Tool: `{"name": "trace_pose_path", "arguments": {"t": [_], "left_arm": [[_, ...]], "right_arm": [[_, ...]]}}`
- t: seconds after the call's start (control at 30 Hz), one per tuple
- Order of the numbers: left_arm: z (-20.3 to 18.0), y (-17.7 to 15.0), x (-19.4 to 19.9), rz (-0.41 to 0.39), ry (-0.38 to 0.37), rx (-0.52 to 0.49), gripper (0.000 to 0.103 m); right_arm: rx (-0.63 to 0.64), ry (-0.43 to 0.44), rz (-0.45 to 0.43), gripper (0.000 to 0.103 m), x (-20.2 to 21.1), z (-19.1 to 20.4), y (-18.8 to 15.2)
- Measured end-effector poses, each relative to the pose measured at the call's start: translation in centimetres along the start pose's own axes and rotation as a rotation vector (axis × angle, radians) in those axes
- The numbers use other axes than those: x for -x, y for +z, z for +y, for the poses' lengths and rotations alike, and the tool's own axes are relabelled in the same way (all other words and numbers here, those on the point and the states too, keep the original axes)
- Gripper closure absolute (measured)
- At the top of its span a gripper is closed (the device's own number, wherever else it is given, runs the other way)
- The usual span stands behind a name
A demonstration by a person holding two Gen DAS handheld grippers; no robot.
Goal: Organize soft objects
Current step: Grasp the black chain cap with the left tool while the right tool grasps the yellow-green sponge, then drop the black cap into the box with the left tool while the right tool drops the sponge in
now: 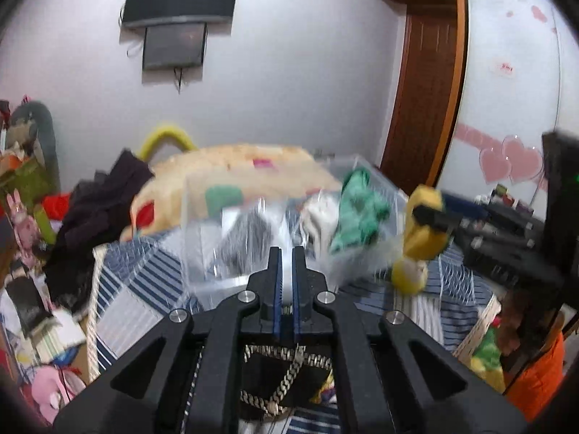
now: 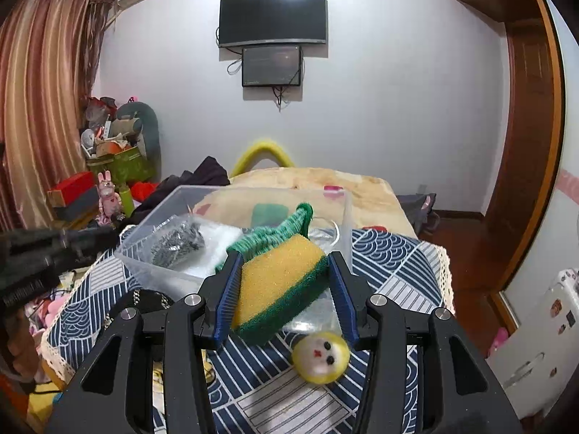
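A patterned navy-and-white tablecloth [image 2: 394,271] covers the work surface, its near part cut off behind the gripper bodies in both views. On it stands one clear plastic bin [image 2: 152,253], heavily blurred in the left wrist view, so its edges there are hard to trace. Inside the bin lie one grey metallic scourer [image 2: 179,242] and one green knitted cloth [image 2: 278,233]; a pale item beside them is too smeared to identify. Behind the bin a cream blanket [image 2: 347,184] with coloured patches spreads over the bed.

The right gripper [image 2: 286,285] has its fingers spread wide and pressed against the two ends of one yellow sponge with a green scouring layer [image 2: 278,278], holding it tilted just in front of the bin. Beneath the sponge, on the cloth, lies one small doll head [image 2: 320,356] with yellow hair, black eyes and a red mouth, slightly blurred.

The left gripper [image 1: 287,271] has its fingers nearly together, only a narrow slit between the blue pads, and they appear to pinch the bin's near wall, though blur makes contact uncertain.

No writing is legible anywhere
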State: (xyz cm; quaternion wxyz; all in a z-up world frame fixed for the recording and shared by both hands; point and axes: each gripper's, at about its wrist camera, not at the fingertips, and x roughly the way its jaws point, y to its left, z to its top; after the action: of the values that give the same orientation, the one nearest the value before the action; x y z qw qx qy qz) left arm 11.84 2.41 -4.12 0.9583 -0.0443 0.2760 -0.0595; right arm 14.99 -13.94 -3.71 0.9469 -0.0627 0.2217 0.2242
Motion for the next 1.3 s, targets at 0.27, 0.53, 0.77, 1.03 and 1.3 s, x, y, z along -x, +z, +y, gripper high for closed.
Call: {"name": "trace_pose_path", "arguments": {"t": [0.27, 0.53, 0.77, 1.03, 1.3], "left_arm": [[1.3, -3.7, -3.2, 0.124, 0.025, 0.048, 0.048], [2.3, -5.6, -6.1, 0.188, 0.008, 0.096, 0.056], [1.3, -5.6, -5.0, 0.164, -0.001, 0.06, 0.091], [0.7, -3.6, 0.5, 0.045, -0.007, 0.032, 0.092], [0.6, 1.6, 2.3, -0.072, -0.055, 0.04, 0.092]], "right_arm": [[-0.014, -0.005, 0.017, 0.059, -0.2, -0.7, -0.4], [-0.005, 0.002, 0.031, 0.059, -0.4, -0.7, -0.7], [-0.007, 0.007, 0.036, 0.059, -0.5, -0.7, -0.7], [0.002, -0.002, 0.012, 0.059, -0.3, -0.8, 0.1], [0.036, -0.025, 0.009, 0.059, -1.8, -0.6, 1.2]]}}
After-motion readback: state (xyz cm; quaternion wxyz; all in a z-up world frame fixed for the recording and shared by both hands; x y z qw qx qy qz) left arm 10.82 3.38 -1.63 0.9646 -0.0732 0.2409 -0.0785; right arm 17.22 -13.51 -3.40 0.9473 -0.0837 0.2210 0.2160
